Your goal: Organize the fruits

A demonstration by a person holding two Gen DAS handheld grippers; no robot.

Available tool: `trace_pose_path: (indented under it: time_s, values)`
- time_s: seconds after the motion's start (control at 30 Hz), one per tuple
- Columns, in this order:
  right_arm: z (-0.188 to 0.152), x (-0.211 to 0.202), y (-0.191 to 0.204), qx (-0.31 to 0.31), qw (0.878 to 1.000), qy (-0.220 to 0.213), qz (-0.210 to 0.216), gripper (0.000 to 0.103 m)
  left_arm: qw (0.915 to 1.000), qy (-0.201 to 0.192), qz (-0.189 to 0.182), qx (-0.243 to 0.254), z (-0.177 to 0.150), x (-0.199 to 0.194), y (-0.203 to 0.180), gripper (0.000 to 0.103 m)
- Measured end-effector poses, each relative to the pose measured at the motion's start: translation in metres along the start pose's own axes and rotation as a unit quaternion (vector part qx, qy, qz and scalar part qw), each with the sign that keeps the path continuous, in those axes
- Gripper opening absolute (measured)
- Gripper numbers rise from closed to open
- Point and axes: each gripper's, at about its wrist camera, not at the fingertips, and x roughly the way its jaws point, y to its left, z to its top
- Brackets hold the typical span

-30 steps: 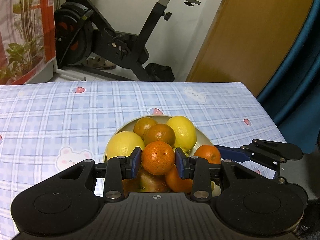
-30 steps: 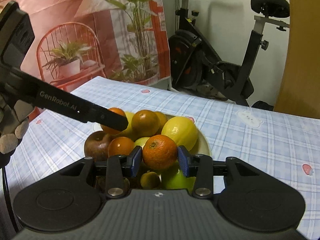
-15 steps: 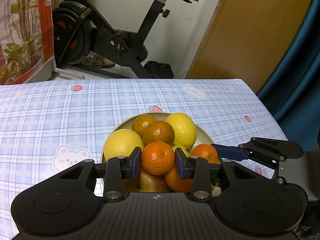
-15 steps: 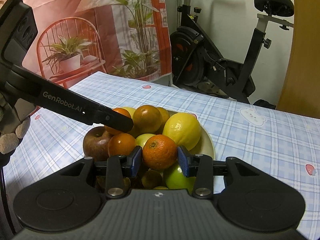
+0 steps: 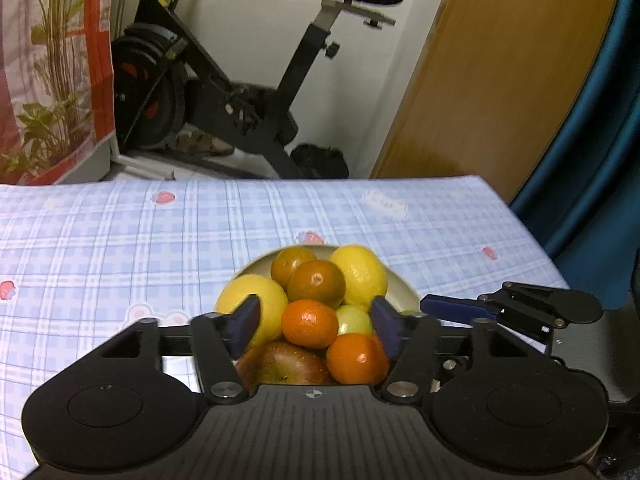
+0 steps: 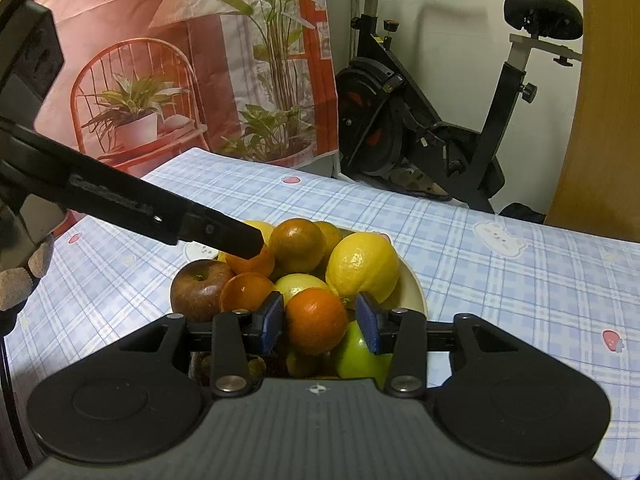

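Left tongs (image 5: 314, 322): our jaws have just been opening and now stand wide apart, clear on both sides of the small orange (image 5: 309, 323) between them; it rests on the pile, not on our pads.
Right tongs (image 6: 320, 322): these jaws have also just been easing apart; in the right wrist view a thin gap shows on either side of the second orange (image 6: 316, 320), so we judge it let go and sitting on the heap.
Bowl (image 5: 400, 290): it sits on the checked tablecloth (image 5: 120, 248) in front of both tongs, heaped with fruit.
Heap, left to right in the left wrist view: big lemon (image 5: 256, 306) at nine o'clock of the released orange, brown apple (image 5: 280, 364) at six, dark orange (image 5: 316, 284) at twelve, another lemon (image 5: 360, 274) at one.
Why so: we reckon both oranges were set on top because the bowl is full, and round fruit stays put only in the hollows between its neighbours.
Risk: we think a careless withdrawal could nudge the top fruit off.
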Motion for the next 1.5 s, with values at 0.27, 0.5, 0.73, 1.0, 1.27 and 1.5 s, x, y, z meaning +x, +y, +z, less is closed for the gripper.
trace_pose_path:
  time_s: [0.27,0.5,0.73,1.0,1.27,1.5]
  values:
    - [0.007,-0.022,0.003,0.028,0.999,-0.018,-0.009,0.095,0.9986,-0.036,0.036,-0.013,-0.005,-0.034,-0.002,0.088]
    - [0.012,-0.044,0.005,0.082,0.996,-0.025,-0.021,0.103,0.9945,-0.075,0.063,-0.037,-0.014,-0.074,-0.001,0.088]
    - [0.019,-0.071,0.016,0.092,0.994,-0.03,-0.047,0.103,0.9877,-0.115,0.1,-0.036,-0.02,-0.116,-0.013,0.092]
    - [0.029,-0.111,0.025,0.105,0.991,-0.053,-0.065,0.103,0.9817,-0.135,0.119,-0.063,-0.028,-0.153,-0.012,0.092]
    - [0.038,-0.131,0.034,0.096,0.991,-0.062,-0.073,0.103,0.9762,-0.153,0.142,-0.06,-0.026,-0.168,-0.019,0.095]
    - [0.043,-0.138,0.039,0.087,0.991,-0.071,-0.072,0.103,0.9753,-0.16,0.144,-0.048,-0.026,-0.172,-0.027,0.096]
